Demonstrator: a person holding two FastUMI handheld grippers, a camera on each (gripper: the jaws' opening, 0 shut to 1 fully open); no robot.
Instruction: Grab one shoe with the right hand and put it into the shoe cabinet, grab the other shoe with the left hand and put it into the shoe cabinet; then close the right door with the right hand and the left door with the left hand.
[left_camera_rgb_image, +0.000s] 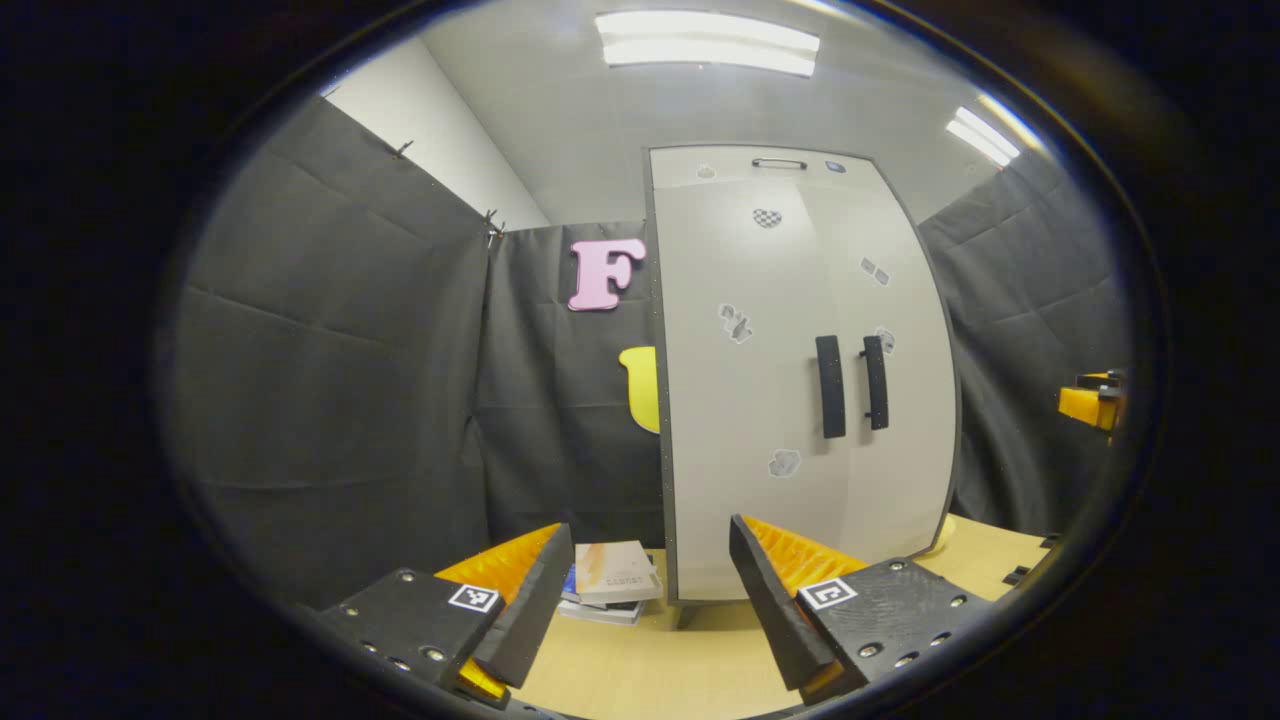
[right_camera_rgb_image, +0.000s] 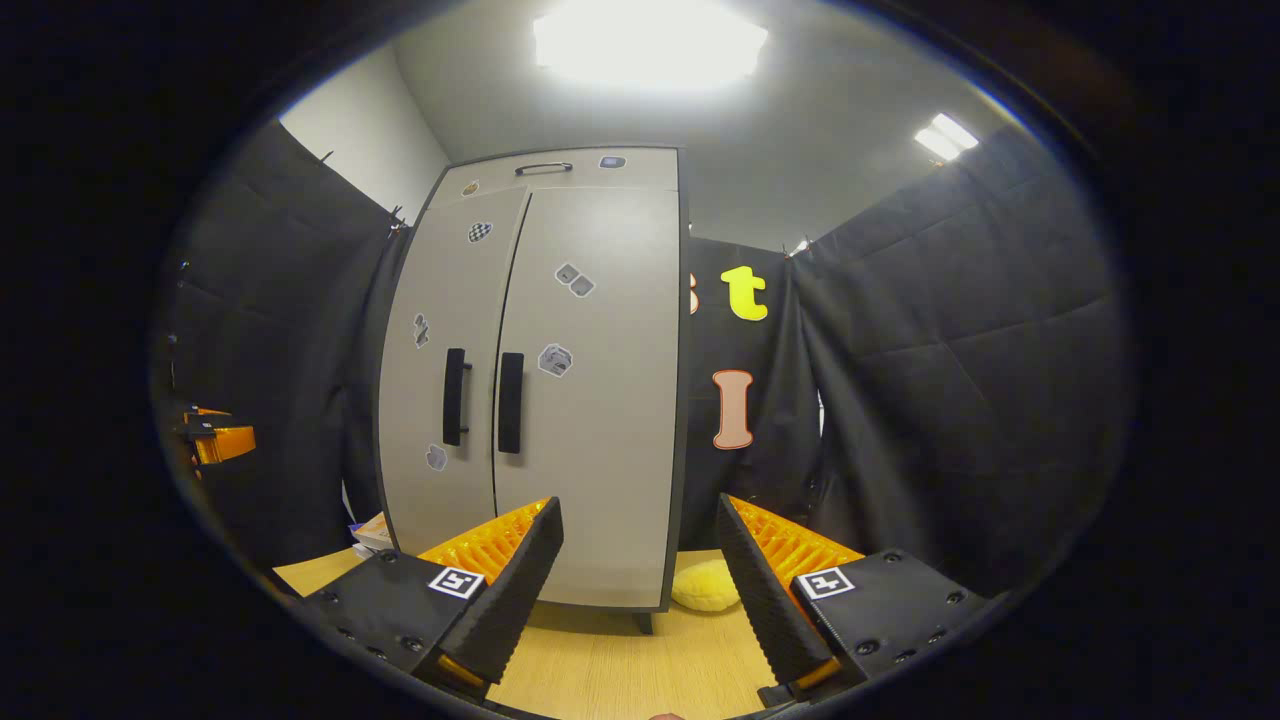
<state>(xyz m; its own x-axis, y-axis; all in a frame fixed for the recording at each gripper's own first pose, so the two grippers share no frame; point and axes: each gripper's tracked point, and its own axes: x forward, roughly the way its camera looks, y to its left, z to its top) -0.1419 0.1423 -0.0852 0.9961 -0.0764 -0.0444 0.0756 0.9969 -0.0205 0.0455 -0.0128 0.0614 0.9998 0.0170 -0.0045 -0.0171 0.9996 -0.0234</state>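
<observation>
The grey shoe cabinet (left_camera_rgb_image: 800, 380) stands upright on the wooden table with both doors shut; its two black handles (left_camera_rgb_image: 830, 387) sit side by side at mid height. In the right gripper view the same cabinet (right_camera_rgb_image: 550, 380) shows its doors shut and its handles (right_camera_rgb_image: 510, 402). My left gripper (left_camera_rgb_image: 645, 600) is open with nothing between its fingers, a short way before the cabinet's left part. My right gripper (right_camera_rgb_image: 635, 580) is open and empty too, facing the cabinet's right edge. The shoes are hidden.
A small stack of books (left_camera_rgb_image: 612, 580) lies on the table left of the cabinet. A yellow soft object (right_camera_rgb_image: 705, 587) lies at the cabinet's right foot. The other gripper shows far off at the edge of each view (left_camera_rgb_image: 1092, 400) (right_camera_rgb_image: 215, 435). Black cloth walls surround the table.
</observation>
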